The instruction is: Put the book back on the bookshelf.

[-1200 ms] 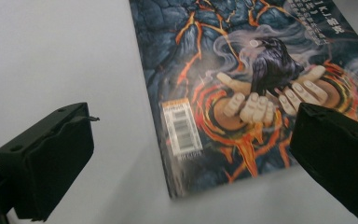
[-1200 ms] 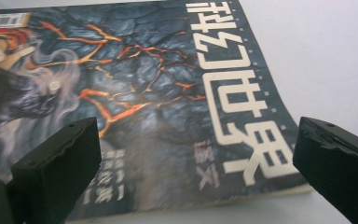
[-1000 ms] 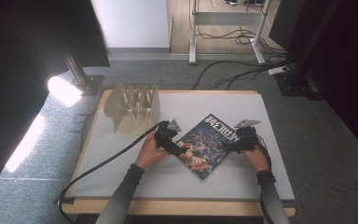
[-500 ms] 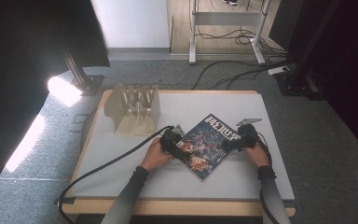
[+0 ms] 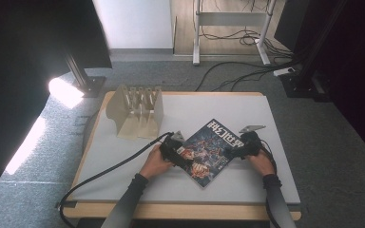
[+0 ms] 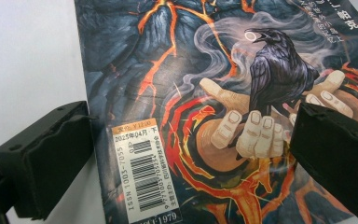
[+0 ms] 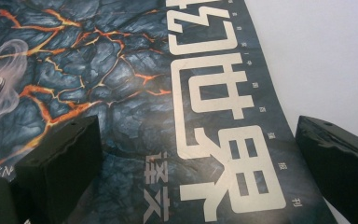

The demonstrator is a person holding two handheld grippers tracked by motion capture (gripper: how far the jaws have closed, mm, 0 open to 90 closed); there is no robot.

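On the white counter [image 5: 123,156], near its middle, a magazine [image 5: 212,149] lies flat, turned diagonally. Left tool [image 5: 183,153] sits at its left edge, jaws spread wide w/ barcode between them. Right tool [image 5: 235,149] at the title edge, jaws also apart. Cardboard rack [image 5: 138,111] stands behind.

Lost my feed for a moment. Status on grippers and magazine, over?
Left gripper open, jaws straddling the magazine's barcode edge. Right gripper open over the title edge. Dark lava-and-raven cover magazine flat on white table. Nothing in the way.
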